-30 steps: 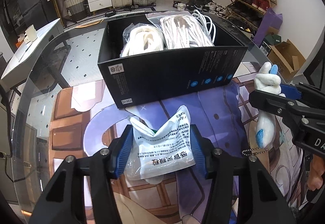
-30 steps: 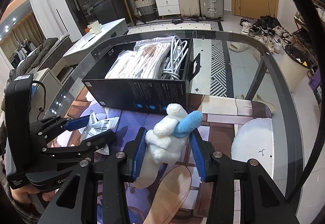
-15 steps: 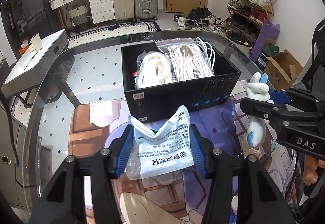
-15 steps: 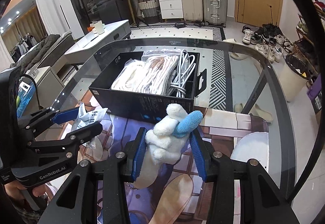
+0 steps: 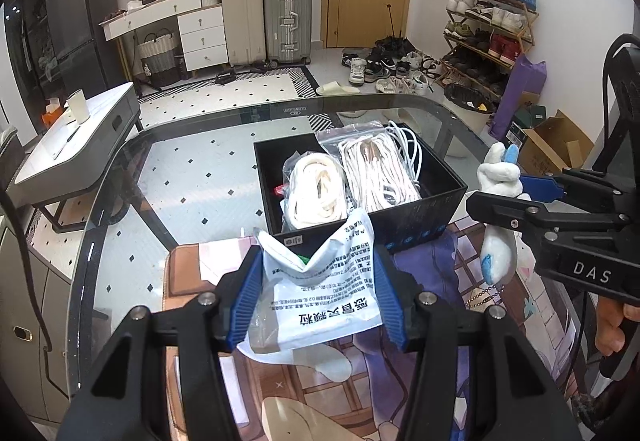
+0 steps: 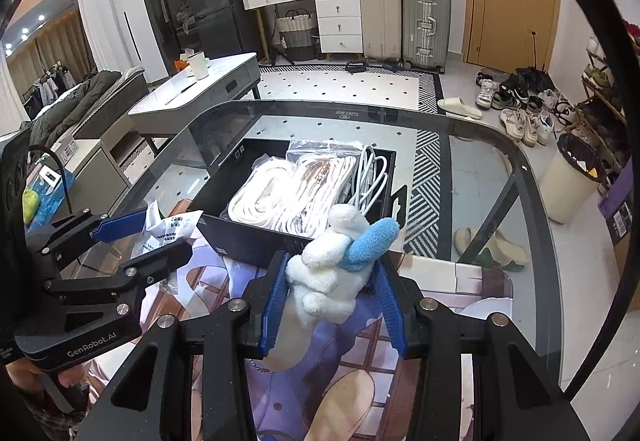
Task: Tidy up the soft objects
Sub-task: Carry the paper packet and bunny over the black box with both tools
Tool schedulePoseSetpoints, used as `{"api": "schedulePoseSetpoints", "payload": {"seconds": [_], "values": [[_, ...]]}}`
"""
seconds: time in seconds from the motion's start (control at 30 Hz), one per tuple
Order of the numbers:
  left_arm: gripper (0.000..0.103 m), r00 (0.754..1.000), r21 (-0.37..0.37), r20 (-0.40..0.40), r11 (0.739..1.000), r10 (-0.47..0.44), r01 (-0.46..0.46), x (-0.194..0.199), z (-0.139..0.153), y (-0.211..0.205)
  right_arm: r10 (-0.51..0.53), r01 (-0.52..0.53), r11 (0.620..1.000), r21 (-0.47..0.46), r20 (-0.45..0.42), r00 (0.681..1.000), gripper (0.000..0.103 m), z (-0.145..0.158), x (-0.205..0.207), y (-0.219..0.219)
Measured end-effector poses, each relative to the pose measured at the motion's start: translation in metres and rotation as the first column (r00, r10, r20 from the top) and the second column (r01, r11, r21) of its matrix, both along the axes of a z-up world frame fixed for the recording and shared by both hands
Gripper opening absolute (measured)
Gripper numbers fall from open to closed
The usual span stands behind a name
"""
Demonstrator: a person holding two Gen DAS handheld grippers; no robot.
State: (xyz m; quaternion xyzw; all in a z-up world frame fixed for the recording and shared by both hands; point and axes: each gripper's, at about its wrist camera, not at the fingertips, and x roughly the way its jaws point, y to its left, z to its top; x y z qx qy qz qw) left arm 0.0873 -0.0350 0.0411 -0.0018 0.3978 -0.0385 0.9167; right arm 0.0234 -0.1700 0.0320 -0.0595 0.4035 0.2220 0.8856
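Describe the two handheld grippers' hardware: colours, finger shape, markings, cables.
Both are matte black with angular two-finger linkages, silver pivot screws and ribbed blue pads. The left gripper has a grey body panel printed "GenRobot.AI" and a black cable looping above it, seen in the right wrist view. The right gripper shows "DAS" in white lettering and a black cable arcing above its body.

You're holding both grippers side by side, pitched downward. Left gripper (image 5: pixel 316 293) is clamping its blue pads (image 5: pixel 247 295) on a white packet (image 5: pixel 320 281); right gripper (image 6: pixel 330 301) is clamping on a plush toy (image 6: pixel 328 277). Your right hand's fingers (image 5: pixel 610 329) are wrapping its handle.
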Motion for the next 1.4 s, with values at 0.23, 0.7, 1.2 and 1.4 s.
{"api": "schedulePoseSetpoints", "payload": {"seconds": [0.23,0.7,1.2,1.4], "values": [[0.052,0.999,0.037,0.048,0.999,-0.005,0.003,0.003,0.013,-0.002,0.002,-0.002,1.000,-0.002,0.018,1.000,0.043,0.010,0.003,0.004],[0.052,0.996,0.037,0.093,0.999,-0.008,0.004,0.016,0.032,0.005,0.009,-0.009,1.000,0.004,0.049,0.999,0.043,0.026,0.019,0.013],[0.052,0.996,0.026,0.085,1.000,-0.012,0.010,0.049,0.026,0.013,0.012,-0.012,1.000,0.000,0.044,0.999,0.043,0.018,0.051,0.018],[0.052,0.997,0.018,0.070,1.000,-0.020,0.019,0.063,0.018,0.013,0.017,-0.017,1.000,-0.003,0.027,0.999,0.043,0.009,0.066,0.021]]}}
